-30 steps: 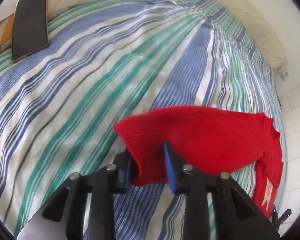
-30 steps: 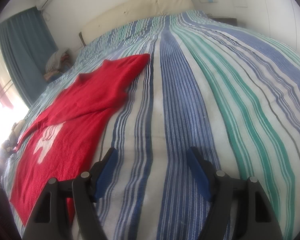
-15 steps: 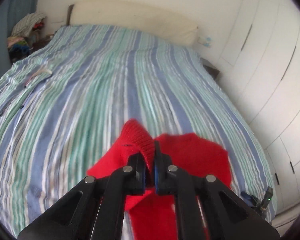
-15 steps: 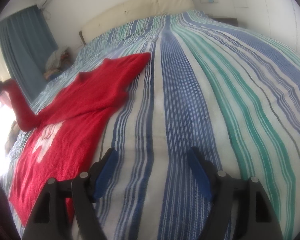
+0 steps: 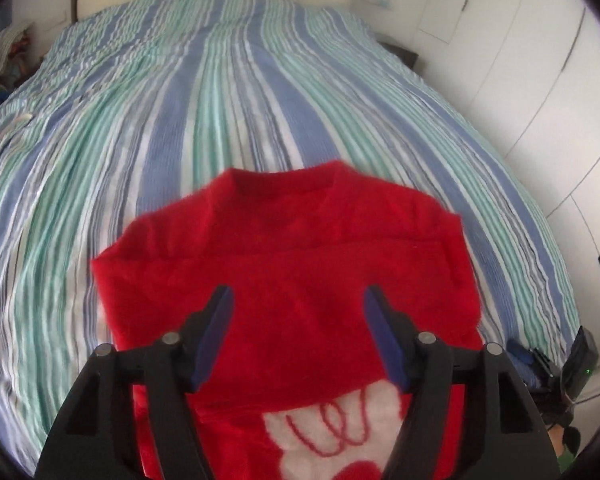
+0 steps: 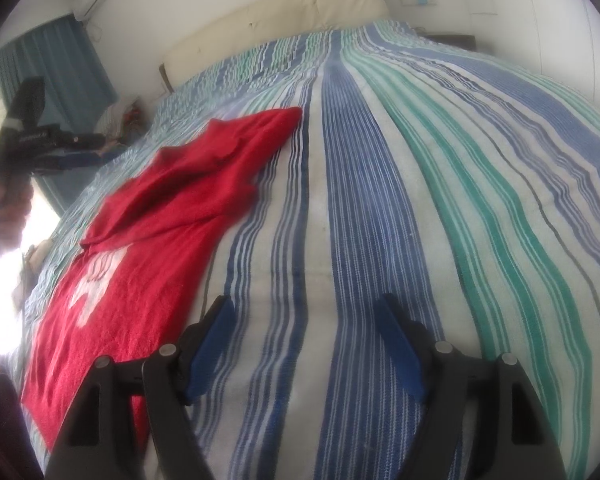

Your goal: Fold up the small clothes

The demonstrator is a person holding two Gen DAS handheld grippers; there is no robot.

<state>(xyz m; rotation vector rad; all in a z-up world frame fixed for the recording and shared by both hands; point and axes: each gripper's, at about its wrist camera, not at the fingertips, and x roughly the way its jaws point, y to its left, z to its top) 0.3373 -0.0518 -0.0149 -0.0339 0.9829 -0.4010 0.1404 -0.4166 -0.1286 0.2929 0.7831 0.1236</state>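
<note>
Sleeve laid across red knitted sweater (image 5: 284,280) at twelve o'clock, left claw (image 5: 296,300) just opened wide, right claw (image 6: 304,320) wide, empty.

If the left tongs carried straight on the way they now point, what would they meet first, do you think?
Most likely the red sweater lying on the striped bedspread: its folded upper part fills the gap ahead of the open left tongs. How far off it lies is hard to judge.

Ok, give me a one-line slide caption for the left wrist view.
Left gripper, jaws open, above a red sweater with one sleeve folded across its chest on the striped bedspread.
</note>
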